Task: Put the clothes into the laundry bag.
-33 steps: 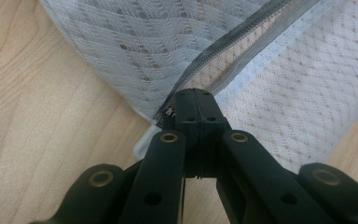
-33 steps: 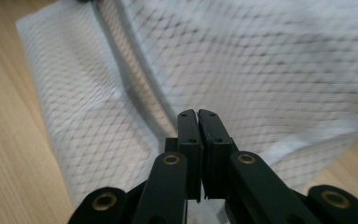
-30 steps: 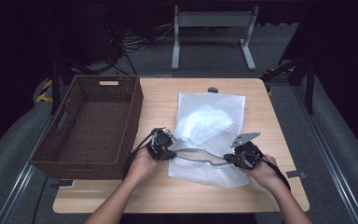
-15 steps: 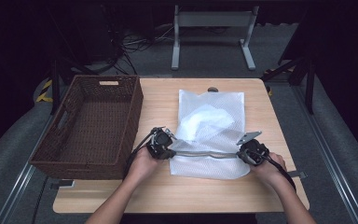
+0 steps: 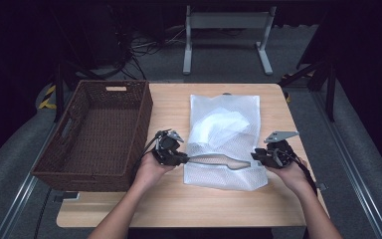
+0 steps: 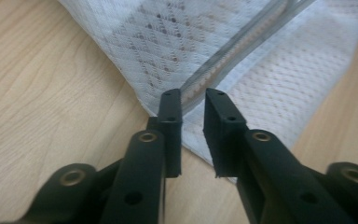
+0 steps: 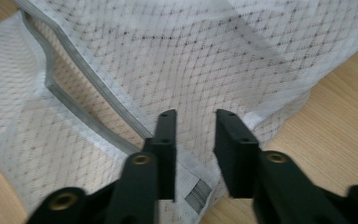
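White mesh laundry bag, flat on light wooden tabletop, long axis running away from both hand-held grippers, grey zipper mouth gaping between them. No readable writing. Left hand-held gripper and right hand-held gripper: jaws just opened, parted over the mesh, pinching nothing.

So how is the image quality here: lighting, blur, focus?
High view: table evenly lit, surroundings nearly black, slightly soft. Left gripper view: jaws sharp, mesh bag soft toward the top, warm cast. Right gripper view: bag weave fairly clear, near jaw bases blurred; no glare.
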A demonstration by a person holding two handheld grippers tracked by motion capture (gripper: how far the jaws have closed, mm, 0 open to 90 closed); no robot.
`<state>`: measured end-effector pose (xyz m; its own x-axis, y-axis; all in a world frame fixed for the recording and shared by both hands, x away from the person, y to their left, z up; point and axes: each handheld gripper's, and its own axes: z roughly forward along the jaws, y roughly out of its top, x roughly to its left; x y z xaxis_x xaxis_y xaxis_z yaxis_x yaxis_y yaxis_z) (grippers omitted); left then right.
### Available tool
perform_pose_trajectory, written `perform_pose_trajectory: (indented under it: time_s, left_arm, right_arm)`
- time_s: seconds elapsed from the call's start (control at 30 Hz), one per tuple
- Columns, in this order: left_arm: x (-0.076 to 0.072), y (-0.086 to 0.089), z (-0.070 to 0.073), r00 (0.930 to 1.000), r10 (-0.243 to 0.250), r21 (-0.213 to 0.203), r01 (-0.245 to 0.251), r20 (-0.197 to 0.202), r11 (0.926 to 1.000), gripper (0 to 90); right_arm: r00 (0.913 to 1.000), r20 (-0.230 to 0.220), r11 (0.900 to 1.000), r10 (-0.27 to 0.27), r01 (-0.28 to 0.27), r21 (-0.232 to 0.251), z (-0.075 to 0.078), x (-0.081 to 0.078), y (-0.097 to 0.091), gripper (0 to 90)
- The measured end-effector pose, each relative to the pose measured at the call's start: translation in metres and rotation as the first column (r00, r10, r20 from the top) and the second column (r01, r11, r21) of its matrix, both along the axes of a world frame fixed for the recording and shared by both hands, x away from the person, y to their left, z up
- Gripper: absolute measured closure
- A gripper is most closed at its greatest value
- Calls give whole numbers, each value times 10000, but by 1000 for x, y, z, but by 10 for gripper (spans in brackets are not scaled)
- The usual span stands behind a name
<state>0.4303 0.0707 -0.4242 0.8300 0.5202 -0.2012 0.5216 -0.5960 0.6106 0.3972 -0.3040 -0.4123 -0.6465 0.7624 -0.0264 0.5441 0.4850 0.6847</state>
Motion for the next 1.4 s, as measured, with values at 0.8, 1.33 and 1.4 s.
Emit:
perform_pose_trajectory:
  time_s: [0.8, 1.33, 1.4]
  left_arm:
    - [-69, 11, 8, 9943, -86, 234, 62, 1058, 9997, 218]
    - [-94, 26, -12, 9902, 190, 387, -246, 1380, 9989, 51]
    - [-94, 26, -13, 9901, 147, 500, -219, 1399, 9985, 48]
  right_arm:
    - [9974, 634, 9984, 356, -382, 412, 2, -49, -13, 162]
    - [9965, 664, 9974, 516, -547, 462, -18, -78, -28, 55]
    - [9962, 673, 9970, 546, -581, 511, -18, -77, -28, 52]
